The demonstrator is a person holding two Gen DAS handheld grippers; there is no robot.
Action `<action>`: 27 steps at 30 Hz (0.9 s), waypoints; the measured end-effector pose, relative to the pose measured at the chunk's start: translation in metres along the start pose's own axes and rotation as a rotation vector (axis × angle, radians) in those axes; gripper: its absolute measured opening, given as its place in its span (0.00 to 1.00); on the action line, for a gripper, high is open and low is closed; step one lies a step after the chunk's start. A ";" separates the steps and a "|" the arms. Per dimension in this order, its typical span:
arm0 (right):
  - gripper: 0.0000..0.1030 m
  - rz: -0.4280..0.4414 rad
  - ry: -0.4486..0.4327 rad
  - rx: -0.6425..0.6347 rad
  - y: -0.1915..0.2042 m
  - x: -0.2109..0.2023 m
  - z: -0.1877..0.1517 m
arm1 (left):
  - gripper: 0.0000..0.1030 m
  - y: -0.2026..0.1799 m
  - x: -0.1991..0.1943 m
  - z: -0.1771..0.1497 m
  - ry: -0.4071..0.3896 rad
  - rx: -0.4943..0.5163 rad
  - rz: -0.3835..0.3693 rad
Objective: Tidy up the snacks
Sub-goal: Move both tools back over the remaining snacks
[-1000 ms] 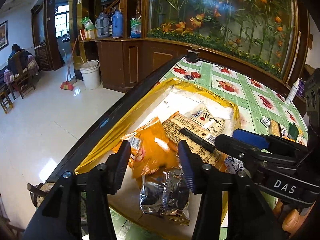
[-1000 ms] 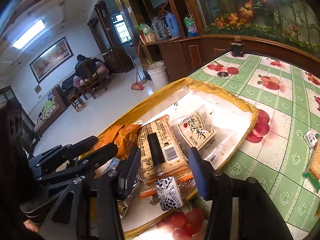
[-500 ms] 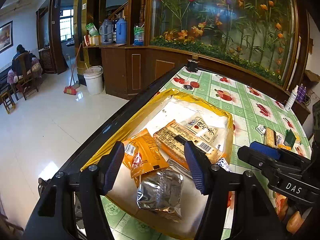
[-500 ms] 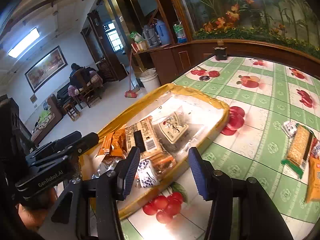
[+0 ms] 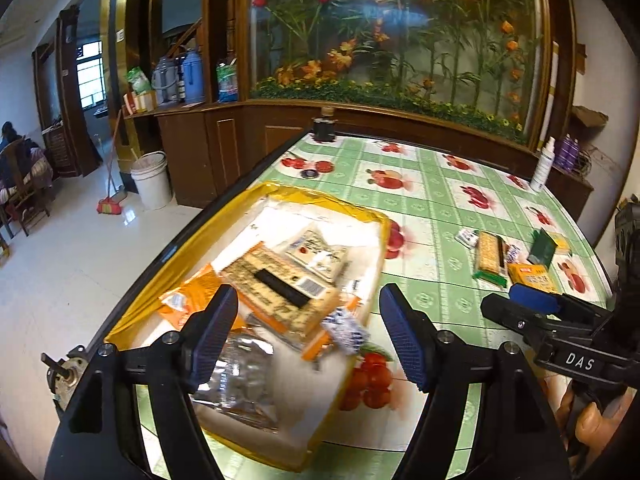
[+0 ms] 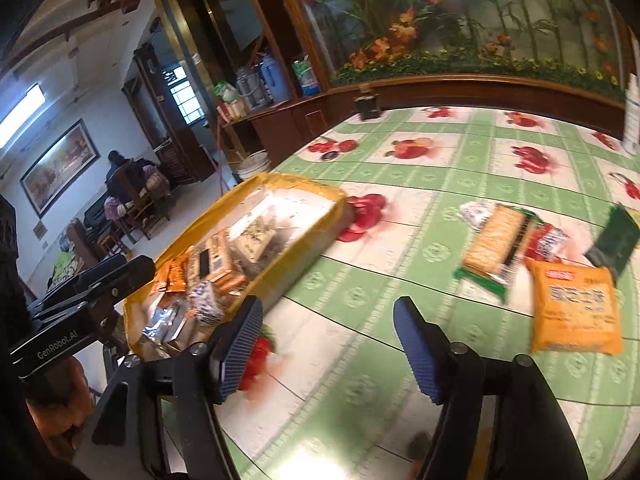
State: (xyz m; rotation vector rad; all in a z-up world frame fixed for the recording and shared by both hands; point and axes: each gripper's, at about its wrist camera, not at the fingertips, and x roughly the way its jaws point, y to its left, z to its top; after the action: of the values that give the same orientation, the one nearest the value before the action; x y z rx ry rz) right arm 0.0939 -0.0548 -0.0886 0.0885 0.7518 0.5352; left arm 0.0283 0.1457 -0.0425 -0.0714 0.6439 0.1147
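Observation:
A yellow-rimmed tray [image 5: 320,197] [image 6: 280,181] at the table's left edge holds several snacks: a brown cracker pack [image 5: 280,284], an orange packet [image 5: 188,300], a silver packet [image 5: 240,380], a white sachet [image 5: 320,250] and a small blue-and-white packet [image 5: 346,330]. On the table to the right lie a green-edged cracker pack [image 6: 496,248] [image 5: 489,258], an orange packet [image 6: 576,308] [image 5: 530,276] and a dark green packet [image 6: 618,242]. My left gripper [image 5: 306,338] is open and empty above the tray's near end. My right gripper [image 6: 328,354] is open and empty over bare tablecloth.
The table has a green checked cloth with fruit prints [image 6: 460,160]. A dark jar [image 5: 324,128] stands at the far edge, a white spray bottle [image 5: 542,166] at the far right. A wooden cabinet with a flower panel [image 5: 400,40] stands behind; the floor drops off left.
Both grippers have pulled back and up from the tray and opened wider. The right gripper has swung right, from over the tray to the loose snacks on the cloth.

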 end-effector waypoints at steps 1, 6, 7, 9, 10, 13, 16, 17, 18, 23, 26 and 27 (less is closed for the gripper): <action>0.72 -0.012 -0.006 0.016 -0.008 -0.005 -0.002 | 0.71 -0.005 0.000 0.001 0.002 0.007 -0.007; 0.81 -0.063 -0.028 0.075 -0.040 -0.028 -0.009 | 0.71 -0.031 -0.002 0.000 0.014 0.044 -0.054; 0.82 -0.075 -0.033 0.084 -0.047 -0.033 -0.011 | 0.71 -0.036 -0.002 0.000 0.018 0.051 -0.062; 0.83 -0.099 -0.040 0.105 -0.061 -0.041 -0.013 | 0.71 -0.049 -0.002 0.001 0.024 0.070 -0.081; 0.84 -0.113 -0.042 0.117 -0.068 -0.044 -0.015 | 0.71 -0.055 -0.001 0.001 0.026 0.080 -0.089; 0.84 -0.146 -0.044 0.161 -0.089 -0.053 -0.019 | 0.71 -0.074 0.002 0.001 0.037 0.116 -0.120; 0.84 -0.174 -0.047 0.199 -0.109 -0.061 -0.023 | 0.75 -0.095 0.008 0.002 0.053 0.150 -0.146; 0.84 -0.182 -0.047 0.207 -0.115 -0.062 -0.024 | 0.75 -0.102 0.011 0.003 0.058 0.162 -0.154; 0.84 -0.191 -0.048 0.215 -0.120 -0.064 -0.025 | 0.75 -0.109 0.013 0.003 0.062 0.173 -0.157; 0.84 -0.229 -0.041 0.222 -0.136 -0.062 -0.023 | 0.75 -0.133 0.029 0.002 0.090 0.217 -0.176; 0.84 -0.244 -0.024 0.218 -0.142 -0.055 -0.019 | 0.75 -0.141 0.042 0.002 0.124 0.216 -0.198; 0.85 -0.247 -0.017 0.216 -0.143 -0.052 -0.018 | 0.75 -0.143 0.047 0.003 0.136 0.212 -0.208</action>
State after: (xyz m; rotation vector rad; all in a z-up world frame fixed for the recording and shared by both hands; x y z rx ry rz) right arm 0.1121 -0.2059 -0.1067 0.1974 0.7897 0.2168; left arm 0.0858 0.0081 -0.0639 0.0584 0.7774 -0.1606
